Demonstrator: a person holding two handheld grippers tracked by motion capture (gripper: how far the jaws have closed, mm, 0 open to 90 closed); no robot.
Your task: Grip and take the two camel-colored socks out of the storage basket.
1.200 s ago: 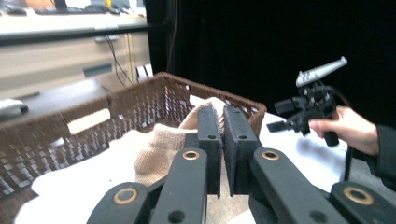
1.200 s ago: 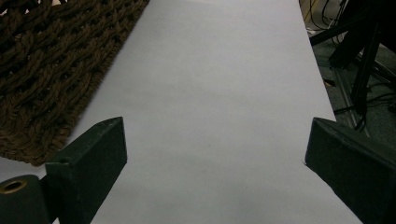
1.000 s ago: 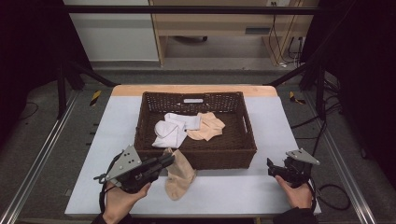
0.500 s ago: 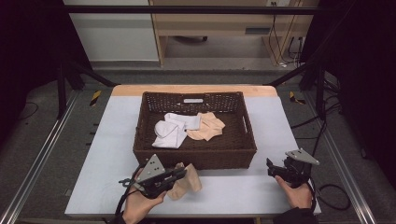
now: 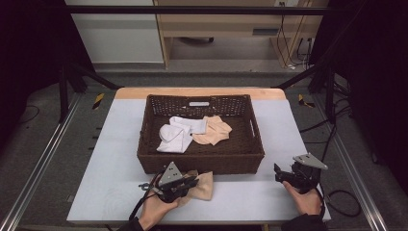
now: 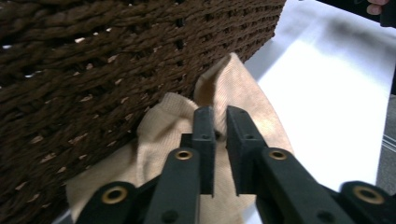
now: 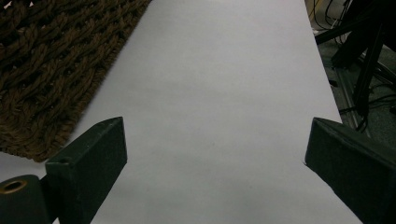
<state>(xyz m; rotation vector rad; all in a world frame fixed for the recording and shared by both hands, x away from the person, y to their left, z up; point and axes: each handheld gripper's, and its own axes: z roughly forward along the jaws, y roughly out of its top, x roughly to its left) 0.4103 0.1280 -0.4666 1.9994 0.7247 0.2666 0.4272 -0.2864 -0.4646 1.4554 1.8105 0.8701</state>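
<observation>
The left tool [image 5: 185,185] lies low on the tabletop [image 5: 115,144] over the beige cloth [image 5: 203,185], its jaws parted by a narrow gap; they have just been opening, and the cloth lies under and beyond the tips, with no fold plainly pinched. The beige cloth rests on the tabletop against the near wall of the wicker basket [image 5: 202,161], touching the weave in the left gripper view. The right tool [image 5: 285,173] rests at the near right, jaws spread wide over bare surface, well apart from the basket's right corner. Open room remains between the two tools along the near edge. Inside the basket lie a white cloth [image 5: 180,134] and a second beige cloth [image 5: 214,131].
</observation>
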